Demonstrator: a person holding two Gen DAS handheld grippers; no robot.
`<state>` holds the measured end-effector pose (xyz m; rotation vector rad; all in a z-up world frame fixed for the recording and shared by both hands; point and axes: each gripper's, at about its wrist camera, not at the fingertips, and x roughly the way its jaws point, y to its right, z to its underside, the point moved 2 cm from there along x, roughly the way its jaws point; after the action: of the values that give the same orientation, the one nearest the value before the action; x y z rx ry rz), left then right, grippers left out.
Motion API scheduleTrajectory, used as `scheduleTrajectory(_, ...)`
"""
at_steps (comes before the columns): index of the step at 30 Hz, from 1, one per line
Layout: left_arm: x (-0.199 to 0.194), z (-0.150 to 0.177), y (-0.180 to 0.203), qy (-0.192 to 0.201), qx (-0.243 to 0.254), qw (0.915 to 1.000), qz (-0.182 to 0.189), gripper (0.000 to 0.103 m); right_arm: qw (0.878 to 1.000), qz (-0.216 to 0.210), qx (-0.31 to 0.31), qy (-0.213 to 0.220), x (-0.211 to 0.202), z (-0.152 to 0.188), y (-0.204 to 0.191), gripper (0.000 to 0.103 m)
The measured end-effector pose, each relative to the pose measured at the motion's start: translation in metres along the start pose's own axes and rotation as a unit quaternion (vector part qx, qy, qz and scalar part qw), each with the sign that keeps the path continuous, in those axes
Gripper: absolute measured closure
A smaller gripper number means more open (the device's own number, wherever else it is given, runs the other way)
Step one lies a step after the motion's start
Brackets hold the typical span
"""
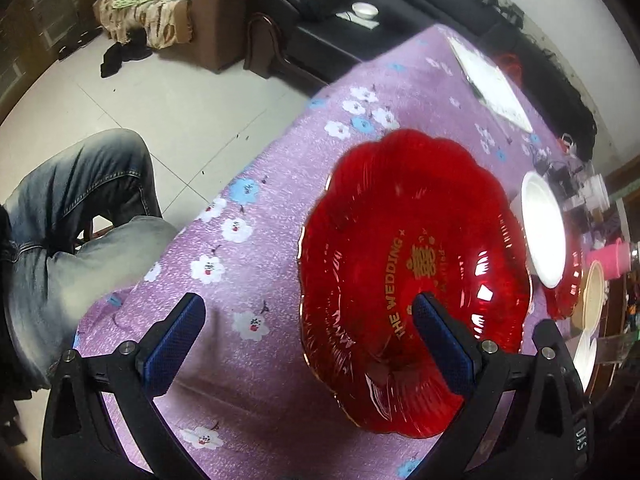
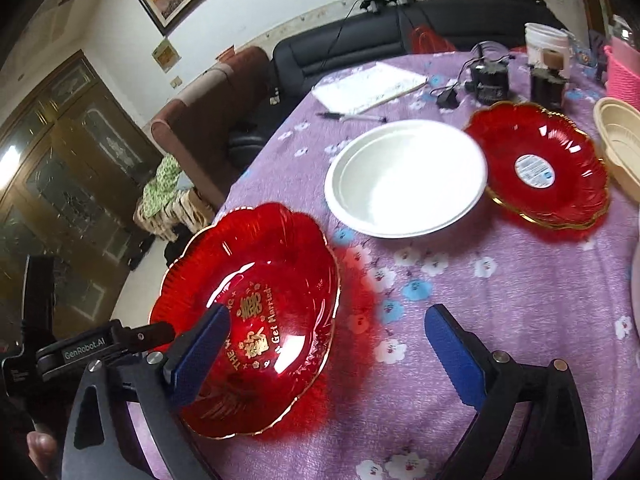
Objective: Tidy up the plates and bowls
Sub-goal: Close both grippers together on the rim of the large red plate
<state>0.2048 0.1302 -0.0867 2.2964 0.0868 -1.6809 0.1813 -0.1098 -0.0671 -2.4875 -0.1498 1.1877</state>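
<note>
Start at the left edge of the left wrist view: your legs in faded blue jeans (image 1: pixel 60 232) sit beside the bench (image 1: pixel 248 264), which is covered in a purple cloth printed with white and blue flowers. Your left gripper (image 1: pixel 308 332) has its jaws spread wide and released. The left blue-padded finger hangs over bare cloth, while the right one sits over the near rim of the scalloped, translucent red plastic plate with gold wedding lettering (image 1: pixel 408 256). Whether that finger touches the plate, you cannot tell. The plate looks tilted, its near edge off the cloth, though what supports it is hidden.

Further right in that view, a round white plate (image 1: pixel 544 232) stands beside it, then the edge of a second red scalloped plate (image 1: pixel 568 292), with cream-coloured bowls (image 1: pixel 592 296) at the far right.

In the right wrist view, the lettered red plate (image 2: pixel 256 312) lies at the lower left near the bench edge, and the left gripper's black body (image 2: pixel 84 348) reaches in beside it. Your right gripper (image 2: pixel 328 352) is also released, jaws wide apart: one finger over the red plate's rim, the other above open cloth. Beyond sits the white plate (image 2: pixel 404 180), and right of it the second red plate with a gold rim and a round sticker at its centre (image 2: pixel 540 168), with a cream plastic bowl (image 2: pixel 620 140) just beside that.
</note>
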Motion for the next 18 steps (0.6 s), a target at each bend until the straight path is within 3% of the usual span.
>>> scheduleTrajectory(11, 0.015, 0.006, 0.003, -0.023, -0.004, 0.9997, 0.003, 0.000, 0.999, -0.005, 0.002, -0.050, 0.027, 0.000, -0.001, 0.015)
scheduleTrajectory(16, 0.014, 0.008, 0.008, -0.013, 0.006, 0.9999, -0.006, 0.007, 0.998, -0.020, 0.023, -0.062, 0.034, -0.001, 0.002, 0.020)
scheduleTrajectory(18, 0.012, 0.007, 0.009, -0.008, 0.010, 0.9998, -0.013, 0.019, 0.997, -0.017, 0.021, -0.071, 0.039, 0.000, 0.001, 0.032)
